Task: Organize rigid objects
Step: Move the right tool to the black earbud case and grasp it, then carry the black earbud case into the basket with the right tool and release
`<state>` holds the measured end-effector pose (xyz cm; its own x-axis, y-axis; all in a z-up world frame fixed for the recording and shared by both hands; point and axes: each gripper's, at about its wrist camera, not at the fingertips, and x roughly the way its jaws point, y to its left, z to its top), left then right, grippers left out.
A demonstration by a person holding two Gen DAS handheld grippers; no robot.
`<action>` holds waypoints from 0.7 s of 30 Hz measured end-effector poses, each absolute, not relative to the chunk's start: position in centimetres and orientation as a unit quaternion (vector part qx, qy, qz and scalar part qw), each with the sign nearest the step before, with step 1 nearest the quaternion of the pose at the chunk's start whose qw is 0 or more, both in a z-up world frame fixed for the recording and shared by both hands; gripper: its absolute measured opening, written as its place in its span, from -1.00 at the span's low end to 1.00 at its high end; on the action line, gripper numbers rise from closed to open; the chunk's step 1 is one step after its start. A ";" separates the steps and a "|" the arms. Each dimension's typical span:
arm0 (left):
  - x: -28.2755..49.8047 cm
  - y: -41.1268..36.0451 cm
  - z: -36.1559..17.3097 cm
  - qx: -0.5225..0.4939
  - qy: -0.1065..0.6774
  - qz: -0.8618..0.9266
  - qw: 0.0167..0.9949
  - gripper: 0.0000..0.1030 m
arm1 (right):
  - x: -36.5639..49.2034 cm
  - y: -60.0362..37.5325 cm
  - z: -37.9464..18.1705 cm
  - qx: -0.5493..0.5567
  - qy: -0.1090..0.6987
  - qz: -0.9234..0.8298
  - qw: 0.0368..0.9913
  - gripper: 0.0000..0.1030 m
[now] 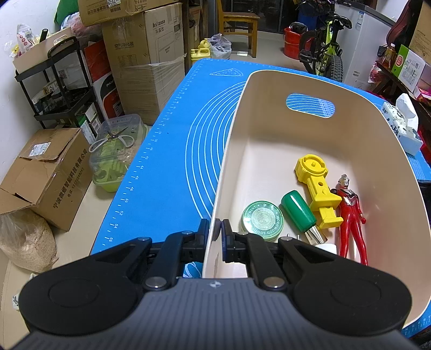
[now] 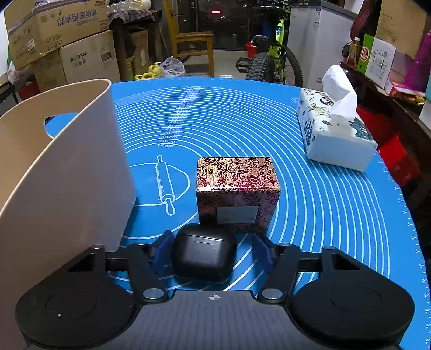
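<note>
My left gripper is shut on the near left wall of a beige plastic bin. Inside the bin lie a yellow toy, a round green tin, a green-handled tool and a red figure. In the right wrist view a black earbud case lies on the blue mat between the fingers of my right gripper. The left pad sits close against it; the right pad stands clear of it. Just behind the case stands a floral patterned box. The bin rises at the left.
A tissue pack lies at the mat's far right. Cardboard boxes, a black rack and a clear container stand on the floor to the left. A bicycle and a wooden chair stand beyond the table.
</note>
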<state>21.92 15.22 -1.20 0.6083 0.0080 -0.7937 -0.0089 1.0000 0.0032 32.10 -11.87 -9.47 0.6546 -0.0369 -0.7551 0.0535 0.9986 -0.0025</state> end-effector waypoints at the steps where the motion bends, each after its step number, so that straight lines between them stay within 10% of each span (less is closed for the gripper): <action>1: 21.9 15.3 -1.2 -0.002 0.443 0.004 0.897 -0.79 | 32.1 -11.9 -9.4 0.011 0.415 -0.021 0.909 0.06; 21: 21.9 15.3 -1.2 -0.001 0.443 0.005 0.897 -0.79 | 28.4 -14.5 -4.2 0.038 0.368 -0.002 0.929 0.06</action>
